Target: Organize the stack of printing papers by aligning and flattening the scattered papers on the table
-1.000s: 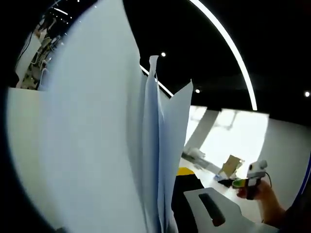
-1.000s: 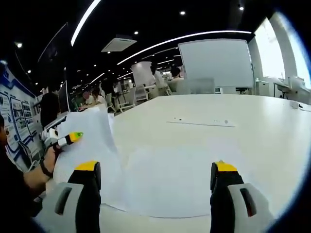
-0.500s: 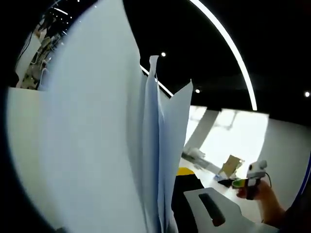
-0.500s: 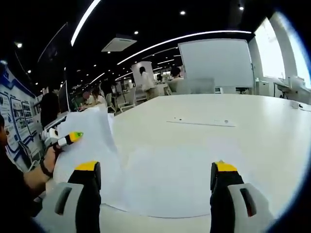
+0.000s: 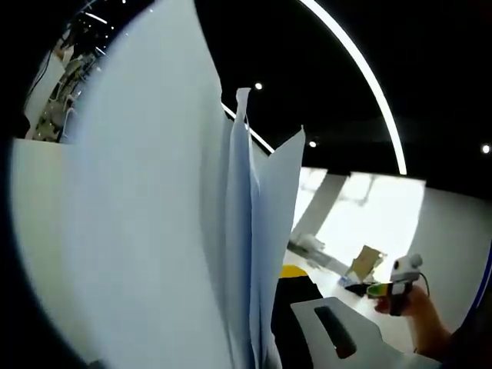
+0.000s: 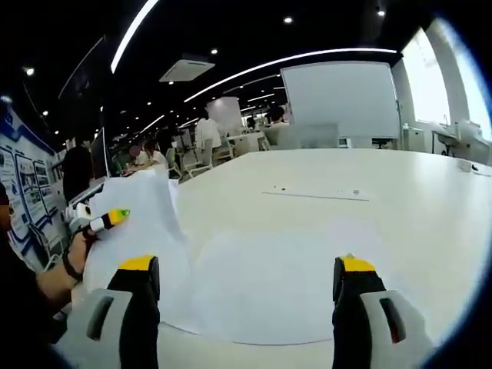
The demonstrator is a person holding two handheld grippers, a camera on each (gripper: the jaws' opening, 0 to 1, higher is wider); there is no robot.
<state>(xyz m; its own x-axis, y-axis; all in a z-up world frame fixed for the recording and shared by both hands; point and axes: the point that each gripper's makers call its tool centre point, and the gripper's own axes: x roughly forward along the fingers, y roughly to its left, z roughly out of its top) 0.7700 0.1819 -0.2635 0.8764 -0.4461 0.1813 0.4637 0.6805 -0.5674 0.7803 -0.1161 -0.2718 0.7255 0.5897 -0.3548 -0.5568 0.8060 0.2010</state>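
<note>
papers (image 5: 154, 231) upright, fanned, close | right gripper (image 5: 396, 286) beyond, hand-held

White printing papers (image 5: 154, 231) upright, fanned edges apart; another sheet (image 6: 269, 284) flat on table (image 6: 369, 215).

The right gripper (image 6: 246, 288) has two black jaws capped with yellow tips, each rising from a pale grey moulded body with a dark oblong slot. The left gripper (image 6: 98, 221), seen in the right gripper view, is white with a yellow-and-green tip. The hand (image 6: 77, 250) on it wears a dark band at the wrist and a dark sleeve (image 6: 19, 296). In the left gripper view, one black jaw with a yellow tip rises from a grey, slotted body.
</note>
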